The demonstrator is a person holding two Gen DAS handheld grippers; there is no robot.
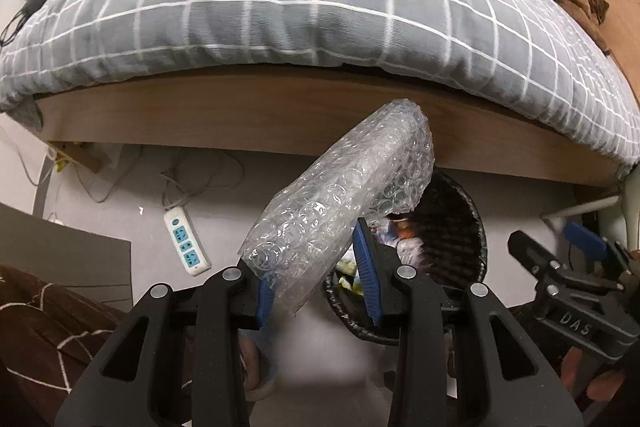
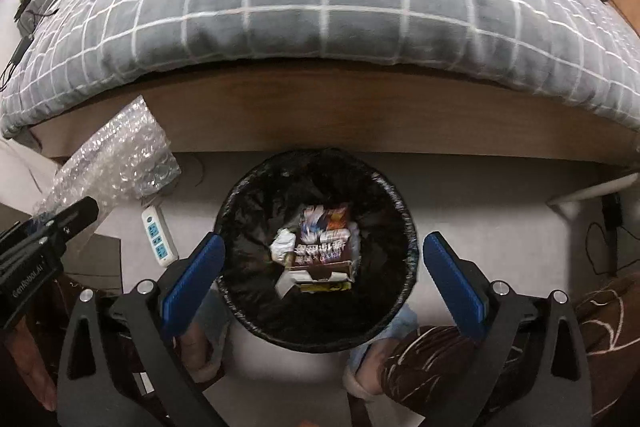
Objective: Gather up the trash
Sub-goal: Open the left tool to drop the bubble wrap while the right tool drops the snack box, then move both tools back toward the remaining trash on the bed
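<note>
My left gripper (image 1: 308, 259) is shut on a rolled sheet of clear bubble wrap (image 1: 348, 187), whose free end slants up and to the right over the near rim of the black-lined trash bin (image 1: 468, 211). In the right wrist view, that bubble wrap (image 2: 120, 155) hangs to the left of the bin (image 2: 404, 219), held by the left gripper (image 2: 68, 219). My right gripper (image 2: 323, 239) stands wide open straight above the bin, with nothing between its blue pads (image 2: 196, 275). Packets and crumpled paper (image 2: 324, 243) lie at the bin's bottom. The right gripper (image 1: 552, 239) also shows in the left wrist view.
A bed with a grey checked quilt (image 2: 320, 7) and wooden frame (image 2: 320, 115) stands just behind the bin. A white power strip (image 2: 159, 239) and cables lie on the floor to the left. A person's slippered feet (image 2: 204, 347) and brown trouser leg (image 2: 432, 359) flank the bin.
</note>
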